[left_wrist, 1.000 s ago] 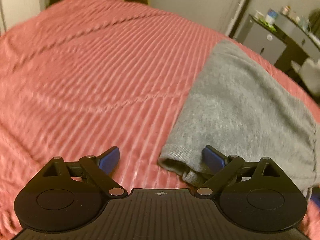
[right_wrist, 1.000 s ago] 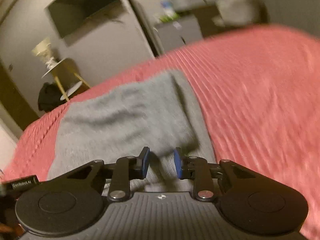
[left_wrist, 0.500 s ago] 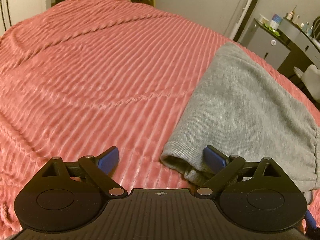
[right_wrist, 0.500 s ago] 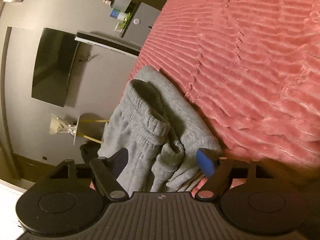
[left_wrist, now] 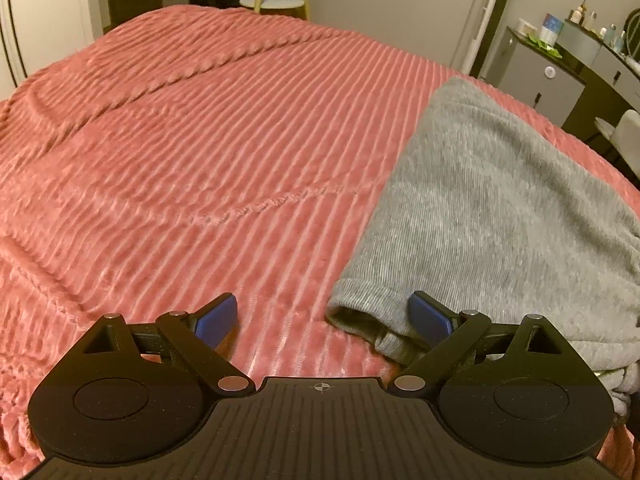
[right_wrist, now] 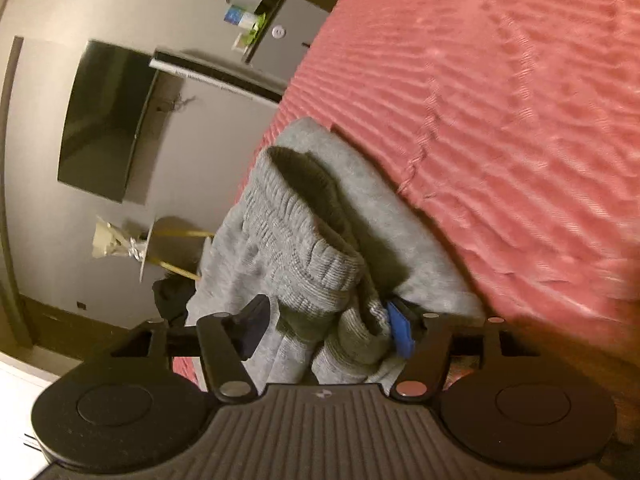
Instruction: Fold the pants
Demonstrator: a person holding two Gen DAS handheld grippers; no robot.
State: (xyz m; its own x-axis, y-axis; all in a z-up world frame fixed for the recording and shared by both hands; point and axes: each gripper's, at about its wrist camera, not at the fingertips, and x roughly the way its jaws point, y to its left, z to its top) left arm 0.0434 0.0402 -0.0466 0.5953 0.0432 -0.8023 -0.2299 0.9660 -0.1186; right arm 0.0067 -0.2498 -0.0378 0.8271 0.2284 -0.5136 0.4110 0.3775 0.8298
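Grey knit pants [left_wrist: 492, 208] lie along the right edge of the bed [left_wrist: 208, 152], already doubled over flat, the ribbed waistband [right_wrist: 296, 236] and cuffs bunched at the near end. A second ago the right tool [right_wrist: 326, 330] was nearly pinched shut over the flat cloth; it has since rolled over, sprung wide, and its jaws are now closing around the bunched end without yet clamping it, which I read as a re-grip for the next fold. Left tool [left_wrist: 324, 316] remains wide open beside the cuff [left_wrist: 360, 308], grasping nothing.
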